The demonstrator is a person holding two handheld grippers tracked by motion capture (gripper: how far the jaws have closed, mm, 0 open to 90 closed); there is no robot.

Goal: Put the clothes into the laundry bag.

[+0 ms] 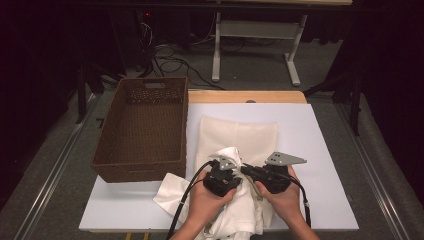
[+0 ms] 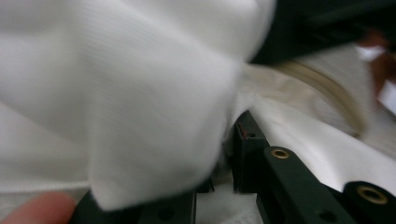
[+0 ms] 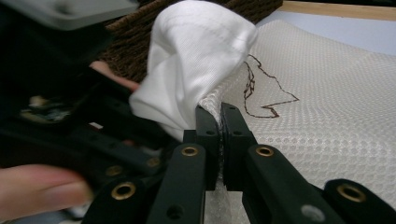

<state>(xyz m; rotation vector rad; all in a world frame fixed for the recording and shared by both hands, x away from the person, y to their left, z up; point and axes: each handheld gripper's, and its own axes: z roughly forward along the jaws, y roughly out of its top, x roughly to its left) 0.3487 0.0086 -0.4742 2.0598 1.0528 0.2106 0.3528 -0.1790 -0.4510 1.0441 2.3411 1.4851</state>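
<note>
At about six o'clock on the counter (image 1: 320, 150), the right gripper (image 3: 219, 116) is clamped tight on the cream mesh cloth (image 3: 327, 112), the left gripper (image 2: 224, 154) at its nine o'clock pinches a white cloth (image 2: 140, 93), and the wicker basket (image 1: 142, 130) stands at ten o'clock.

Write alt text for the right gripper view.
The right gripper is shut on a fold of cream mesh cloth bearing a thin dark stitched outline. A bunched white cloth rises just left of it, with a brown wicker basket behind.
</note>
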